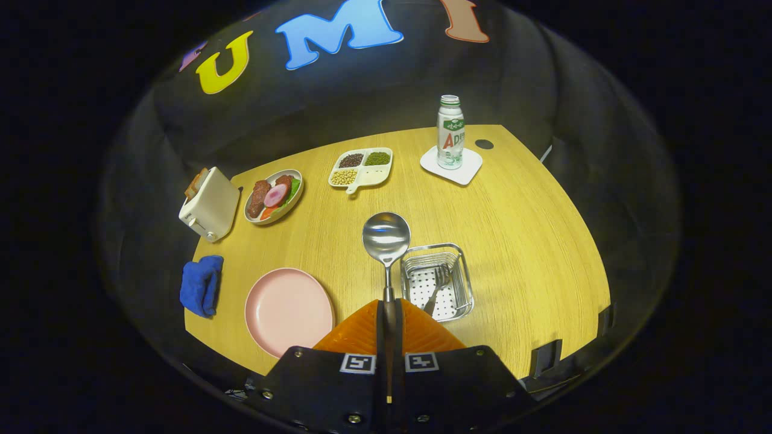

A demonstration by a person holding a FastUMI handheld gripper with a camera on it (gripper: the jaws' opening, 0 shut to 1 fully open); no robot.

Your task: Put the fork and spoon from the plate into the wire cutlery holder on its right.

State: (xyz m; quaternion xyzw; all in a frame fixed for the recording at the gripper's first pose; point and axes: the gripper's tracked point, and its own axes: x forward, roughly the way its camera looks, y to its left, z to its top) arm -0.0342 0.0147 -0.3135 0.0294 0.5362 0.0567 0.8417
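The spoon (386, 238) is pinched by its handle between the two fingers of the gripper (386, 313), jaws pressed tight on it, and it's held up off the table with the bowl pointing away. The fork (437, 288) is already sat in the holder (464, 283), tines up, leaning against the wire, so half the job looks done. The plate (288, 308) is bare and sits just left of the fingers, with the holder just to their right.

So the step in hand is the carry: the spoon is lifted and hangs roughly between plate and holder, a bit nearer the holder's left rim. What's probably needed next is a small shift right and then a tilt so it can be lowered in beside the fork without knocking it.

Materials: the spoon is polished steel with a round, deep bowl that catches the light, so it's likely slippery in the grip. The holder is a squarish wire basket with a perforated metal floor, and looks light enough to be nudged. The plate is matte pink and round. The table (531, 241) is pale wood grain.

Further out a blue cloth (201, 284), a toaster (209, 205), a bowl of food (274, 196), a divided tray (361, 167) and a bottle (450, 132) on a white coaster (467, 172) are seen, all well apart from the action
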